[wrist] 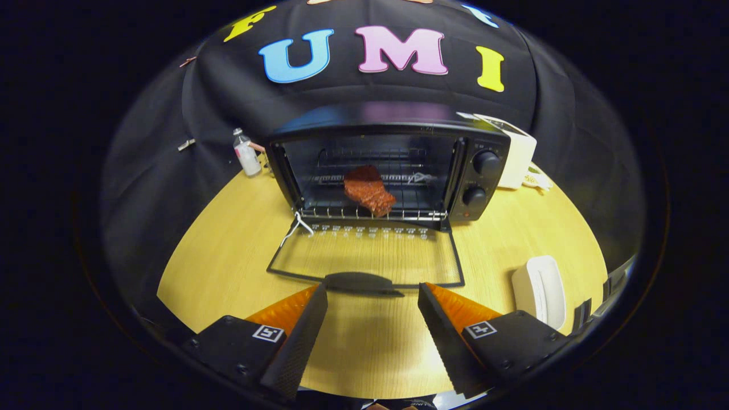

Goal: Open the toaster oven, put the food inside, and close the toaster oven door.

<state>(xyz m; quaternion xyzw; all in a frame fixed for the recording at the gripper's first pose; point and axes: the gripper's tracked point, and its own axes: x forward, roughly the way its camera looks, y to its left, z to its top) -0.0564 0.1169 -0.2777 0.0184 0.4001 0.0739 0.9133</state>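
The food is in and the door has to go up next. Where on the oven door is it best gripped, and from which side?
Take the dark handle on the free edge of the lowered door. It lies just ahead of the open gripper, between its fingertips. Coming from the front, one finger above and one below, probably suits it, since the bar is flat and wide and the hinge sits at the toaster oven.

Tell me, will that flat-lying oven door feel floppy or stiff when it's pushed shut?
Probably stiff: the door is a rigid dark frame around glass. It should swing up on its hinge at the toaster oven. Its handle lies just ahead of the open fingers, an easy place to push.
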